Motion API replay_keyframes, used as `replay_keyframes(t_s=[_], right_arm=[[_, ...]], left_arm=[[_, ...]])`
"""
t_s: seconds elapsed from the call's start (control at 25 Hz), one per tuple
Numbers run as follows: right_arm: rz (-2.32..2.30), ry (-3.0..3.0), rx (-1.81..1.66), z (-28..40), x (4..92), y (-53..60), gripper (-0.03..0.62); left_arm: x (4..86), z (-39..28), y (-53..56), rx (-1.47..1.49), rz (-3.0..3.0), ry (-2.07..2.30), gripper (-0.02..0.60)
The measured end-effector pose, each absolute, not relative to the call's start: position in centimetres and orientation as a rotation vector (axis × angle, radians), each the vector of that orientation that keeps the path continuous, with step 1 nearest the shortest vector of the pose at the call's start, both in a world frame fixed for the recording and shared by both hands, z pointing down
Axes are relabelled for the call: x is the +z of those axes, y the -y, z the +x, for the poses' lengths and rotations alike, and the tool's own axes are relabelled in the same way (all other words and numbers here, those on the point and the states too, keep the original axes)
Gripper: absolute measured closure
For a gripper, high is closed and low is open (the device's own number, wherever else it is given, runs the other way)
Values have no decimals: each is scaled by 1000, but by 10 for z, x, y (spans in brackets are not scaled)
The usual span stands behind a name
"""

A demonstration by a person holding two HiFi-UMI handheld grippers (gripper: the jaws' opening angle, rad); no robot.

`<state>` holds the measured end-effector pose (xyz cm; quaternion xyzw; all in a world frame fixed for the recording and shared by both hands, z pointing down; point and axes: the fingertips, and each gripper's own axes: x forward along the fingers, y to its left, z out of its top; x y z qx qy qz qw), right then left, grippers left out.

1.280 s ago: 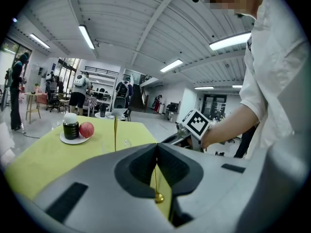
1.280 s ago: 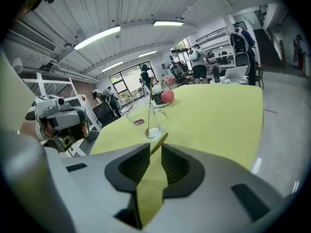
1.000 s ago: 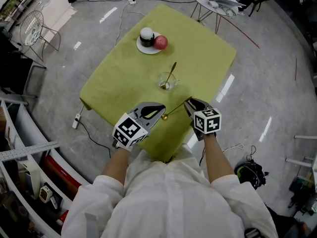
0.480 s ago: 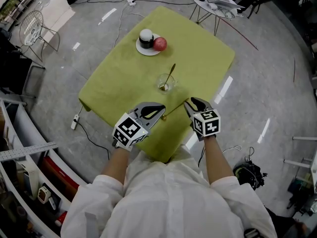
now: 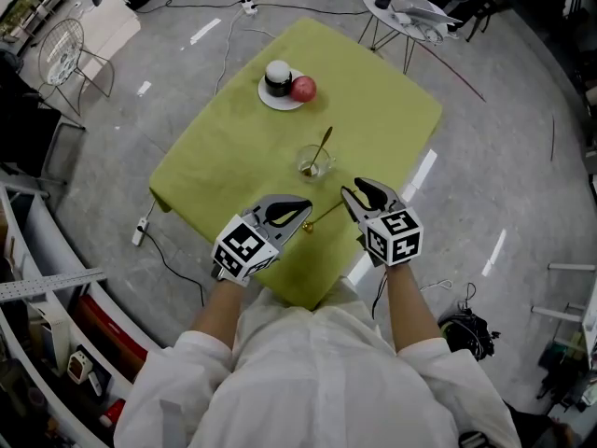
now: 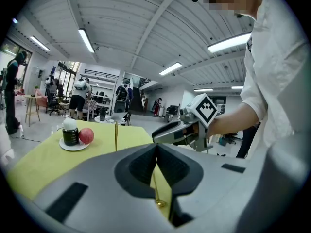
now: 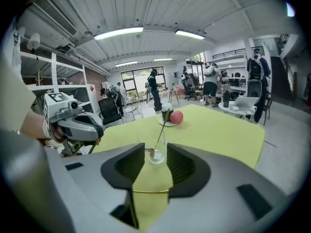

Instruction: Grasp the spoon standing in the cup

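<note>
A clear glass cup stands mid-table on the yellow-green cloth. A gold spoon leans upright in it. In the right gripper view the cup shows between my right gripper's jaws, still some way ahead. That gripper is open; its jaws have just been opening and hold nothing. A second thin gold stirrer lies on the cloth between the two grippers. My left gripper is shut just above the stirrer's rounded end. I see nothing gripped in it.
A white plate at the table's far side carries a dark jar with a white lid and a red apple. The table's near corner is just in front of me. Cables run across the floor, and a round side table stands beyond.
My right gripper has lifted and its jaws have spread wider. The stirrer stays on the cloth. The left gripper, cup and spoon have not moved.
</note>
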<state>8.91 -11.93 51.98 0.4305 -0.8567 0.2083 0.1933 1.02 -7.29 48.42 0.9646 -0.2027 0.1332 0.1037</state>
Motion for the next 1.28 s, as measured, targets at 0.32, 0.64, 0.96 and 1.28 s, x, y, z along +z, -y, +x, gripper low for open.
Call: replay_keyframes(t_s=[0.32,0.64,0.96,1.28], right_arm=[[1191,2470,520,77,494,133,475],[1128,2489,531,65,497,151,493],[1074,2481,574,57,510,174,488],[1038,2471,604,50,520,191,488]], left_arm=[[479,9,77,370,2846,618,577],[481,6,80,364,2828,636,577],[485,1,84,362,2799,668,577],[488,0,89,364,2774,690,577]])
